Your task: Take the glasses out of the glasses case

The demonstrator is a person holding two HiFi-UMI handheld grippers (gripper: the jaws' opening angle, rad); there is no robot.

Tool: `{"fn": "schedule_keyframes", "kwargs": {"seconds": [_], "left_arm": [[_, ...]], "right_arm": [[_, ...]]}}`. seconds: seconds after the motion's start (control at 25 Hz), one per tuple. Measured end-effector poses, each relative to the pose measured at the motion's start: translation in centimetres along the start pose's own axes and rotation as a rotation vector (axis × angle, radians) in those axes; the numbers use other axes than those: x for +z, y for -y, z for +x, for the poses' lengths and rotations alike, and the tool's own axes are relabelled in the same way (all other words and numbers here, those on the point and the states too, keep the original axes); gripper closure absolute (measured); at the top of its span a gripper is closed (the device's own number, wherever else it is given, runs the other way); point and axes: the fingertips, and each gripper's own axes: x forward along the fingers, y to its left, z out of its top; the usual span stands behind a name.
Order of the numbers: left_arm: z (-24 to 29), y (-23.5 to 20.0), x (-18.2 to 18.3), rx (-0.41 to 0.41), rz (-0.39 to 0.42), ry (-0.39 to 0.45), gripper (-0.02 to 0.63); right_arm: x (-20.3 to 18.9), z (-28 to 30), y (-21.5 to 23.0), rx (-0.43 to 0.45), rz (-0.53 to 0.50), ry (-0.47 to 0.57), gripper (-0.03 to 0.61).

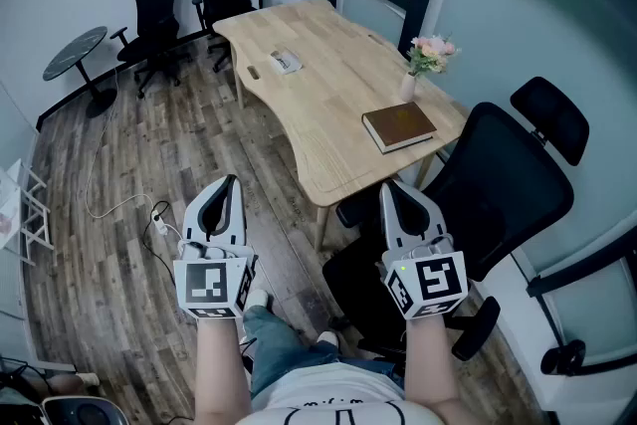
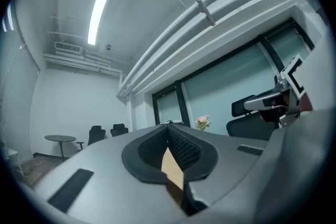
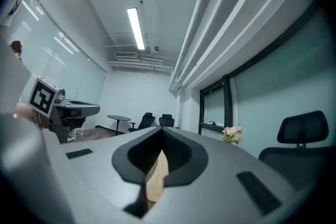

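A small pale object (image 1: 285, 62), which looks like the glasses case, lies on the far part of the wooden table (image 1: 328, 85); no glasses can be made out. Both grippers are held level over the floor, well short of the table's near end. In the head view my left gripper (image 1: 230, 184) and my right gripper (image 1: 389, 187) have their jaws together and nothing between them. The left gripper view (image 2: 169, 126) and the right gripper view (image 3: 160, 129) each show only a thin sliver of tabletop between closed jaws.
A brown book (image 1: 398, 126) and a vase of pink flowers (image 1: 428, 60) stand on the table's near right part. A black office chair (image 1: 498, 189) is just right of my right gripper. More chairs (image 1: 159, 15), a round side table (image 1: 75, 52) and a floor cable (image 1: 129, 204) lie left.
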Motion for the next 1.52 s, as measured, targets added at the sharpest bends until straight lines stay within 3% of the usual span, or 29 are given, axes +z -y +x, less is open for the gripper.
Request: {"fn": "schedule_keyframes", "kwargs": {"seconds": [0.52, 0.76, 1.16, 1.52], "left_arm": [[6.3, -6.1, -2.7, -0.036, 0.004, -0.027, 0.598], [11.9, -12.7, -4.9, -0.07, 0.02, -0.054, 0.598], [20.3, -23.0, -7.3, -0.179, 0.028, -0.027, 0.598], [22.7, -29.4, -9.2, -0.13, -0.006, -0.037, 0.598]], "right_arm": [[-0.7, 8.1, -1.4, -0.01, 0.023, -0.016, 0.568], [-1.3, 16.3, -3.7, -0.038, 0.025, -0.051, 0.568], [-0.3, 29.1, -10.0, -0.082, -0.033, -0.042, 0.568], [-0.8, 35.9, -11.8, -0.073, -0.04, -0.061, 0.568]]}}
